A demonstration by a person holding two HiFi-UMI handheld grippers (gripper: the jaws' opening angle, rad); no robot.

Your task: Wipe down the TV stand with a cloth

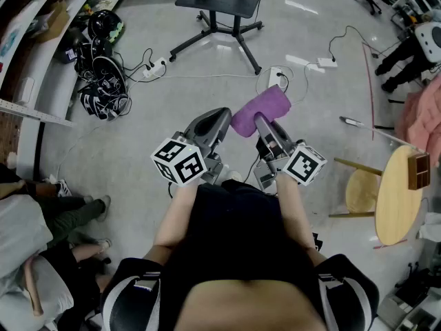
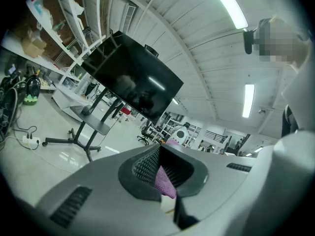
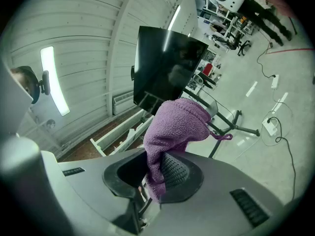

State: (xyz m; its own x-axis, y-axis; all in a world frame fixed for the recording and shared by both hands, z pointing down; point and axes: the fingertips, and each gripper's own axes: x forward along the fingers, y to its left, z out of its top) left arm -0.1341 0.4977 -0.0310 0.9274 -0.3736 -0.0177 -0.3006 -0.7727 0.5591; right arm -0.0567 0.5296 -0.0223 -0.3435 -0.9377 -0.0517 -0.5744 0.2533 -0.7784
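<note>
In the head view, our right gripper (image 1: 265,124) is clamped on the purple cloth (image 1: 262,105). It is soft, light and floppy, so we judge a bunched fold the best place to pinch it. The TV stand (image 1: 219,4) stands far ahead across open floor, with cables (image 1: 155,67) trailing near its feet.

In the left gripper view, the left gripper (image 2: 161,156) seems nipped on a cloth corner, though we see only a sliver.

In the right gripper view, the cloth drapes over the closed jaws.

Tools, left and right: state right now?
Left tool: closed on an edge of the purple cloth.
Right tool: closed on the same purple cloth.
</note>
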